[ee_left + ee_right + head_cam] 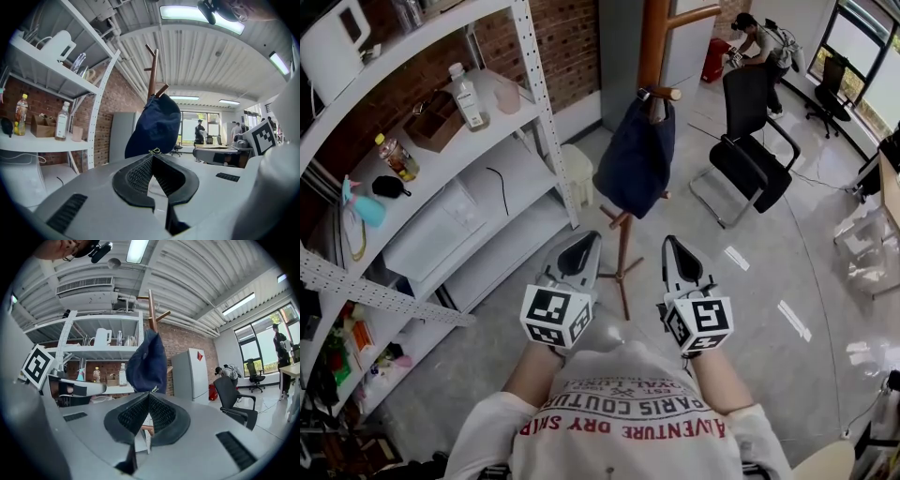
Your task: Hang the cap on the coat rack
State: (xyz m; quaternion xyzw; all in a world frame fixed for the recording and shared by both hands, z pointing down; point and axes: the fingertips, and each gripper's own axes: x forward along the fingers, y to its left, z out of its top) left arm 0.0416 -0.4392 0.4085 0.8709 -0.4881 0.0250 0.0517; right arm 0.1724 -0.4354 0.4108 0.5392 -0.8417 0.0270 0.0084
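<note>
A dark navy cap (636, 159) hangs from a peg of the wooden coat rack (652, 47); it also shows as the cap (156, 124) in the left gripper view and the cap (146, 363) in the right gripper view. My left gripper (578, 255) and right gripper (678, 253) are held side by side below and nearer than the cap, apart from it. Both are shut with nothing between the jaws. In their own views the left gripper (153, 157) and right gripper (148, 395) have their pads meeting at the tips.
A white metal shelf unit (422, 202) with bottles and a box stands at the left. A black office chair (752, 141) is to the right of the rack. A person (762, 42) stands far off by the windows. The rack's feet (623, 272) spread on the floor.
</note>
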